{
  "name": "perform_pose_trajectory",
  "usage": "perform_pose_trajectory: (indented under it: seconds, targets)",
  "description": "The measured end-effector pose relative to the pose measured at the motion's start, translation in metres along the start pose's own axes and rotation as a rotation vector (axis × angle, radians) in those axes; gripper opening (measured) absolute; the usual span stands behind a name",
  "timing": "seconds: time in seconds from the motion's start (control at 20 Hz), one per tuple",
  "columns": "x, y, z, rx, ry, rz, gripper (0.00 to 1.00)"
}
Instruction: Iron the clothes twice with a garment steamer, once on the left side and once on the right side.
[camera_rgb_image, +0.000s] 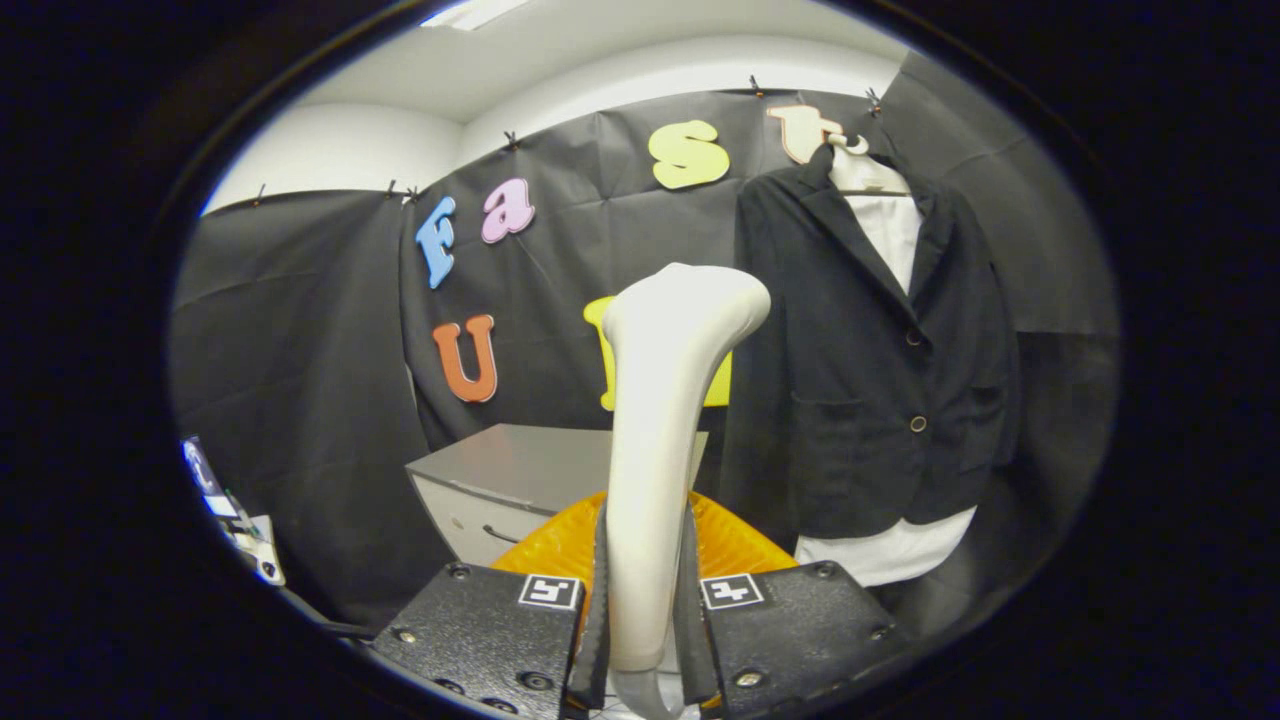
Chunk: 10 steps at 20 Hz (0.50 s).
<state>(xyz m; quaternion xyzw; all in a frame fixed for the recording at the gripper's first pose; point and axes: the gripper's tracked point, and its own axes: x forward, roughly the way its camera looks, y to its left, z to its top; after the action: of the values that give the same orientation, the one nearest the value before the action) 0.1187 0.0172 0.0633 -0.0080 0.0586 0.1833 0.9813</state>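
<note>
White plastic: the garment steamer (665, 420) stands upright in my grip, pale and smooth, its handle rising from between my fingers and flaring into a bent head at the top.
Claw: my gripper (645, 610) is pressed in on the steamer's handle, one finger (598, 610) flat against each side of it, so I am pinching it firmly low down.
Steamer head: it tips over toward the jacket side, and I see it against the black cloth wall (300, 330), with a gap between it and the garment.
Clothes: a dark jacket (870, 370) hangs on a pale hanger (865, 170) beyond my fingers and off to the right of the steamer, its lapels open over a white shirt (893, 235).
Jacket front: two buttons down the middle, a pocket on each side, and the white shirt hem showing beneath the lower edge.
Orange thing: a ribbed orange surface (555, 545) lies just ahead of my fingers, behind the steamer's handle; what it is I cannot tell.
Cabinet: a grey cabinet (500, 485) with a drawer handle stands beyond the orange surface, against the cloth wall and to the left of the jacket.
Ceiling: white, above the cloth.
</note>
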Motion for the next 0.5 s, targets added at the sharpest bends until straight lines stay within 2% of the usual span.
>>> perform_pose_trajectory:
  seconds: [0.3, 0.5]
  targets:
    - [0.0060, 0.0071, 0.0058, -0.020, -0.006, 0.029, 0.31]
    - [0.0107, 0.0045, 0.0032, -0.015, -0.004, 0.020, 0.31]
